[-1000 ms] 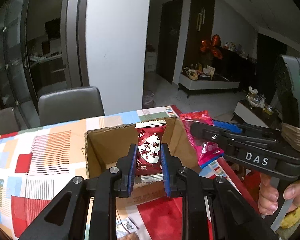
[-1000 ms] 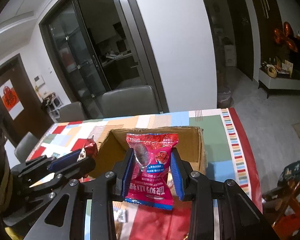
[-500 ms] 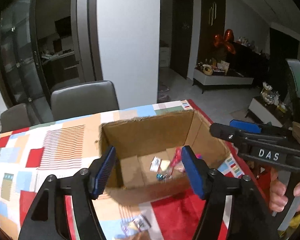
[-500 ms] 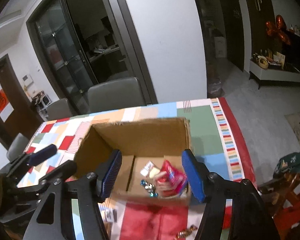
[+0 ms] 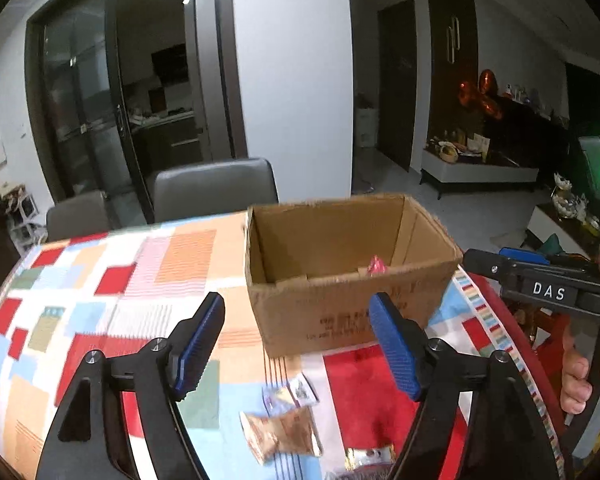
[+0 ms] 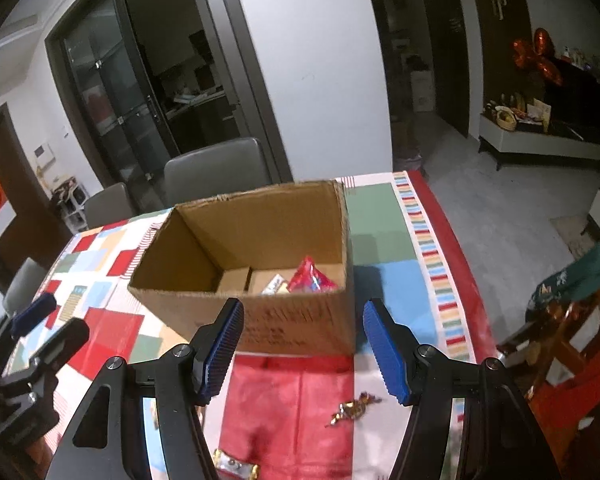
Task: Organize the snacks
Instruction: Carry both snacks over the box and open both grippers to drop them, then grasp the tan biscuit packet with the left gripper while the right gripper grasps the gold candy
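An open cardboard box (image 5: 340, 312) (image 6: 292, 324) stands on the patchwork tablecloth. Inside it lie a red snack packet (image 6: 311, 278) and a small white packet (image 6: 274, 285); only a pink tip of a packet (image 5: 376, 266) shows over the rim in the left wrist view. My left gripper (image 5: 300, 344) is open and empty, in front of the box. My right gripper (image 6: 304, 350) is open and empty, also in front of the box. On the cloth near me lie a brown packet (image 5: 284, 432), a small clear packet (image 5: 290, 392) and a gold-wrapped candy (image 6: 354, 408).
The right gripper's body (image 5: 548, 288) shows at the right of the left wrist view, the left one (image 6: 32, 364) at the left of the right wrist view. Grey chairs (image 5: 212, 190) stand behind the table. The table's right edge (image 6: 456, 248) drops to the floor.
Both grippers opened and dropped their red packets into the box. Both then pulled back and lower, so the box now stands farther ahead.
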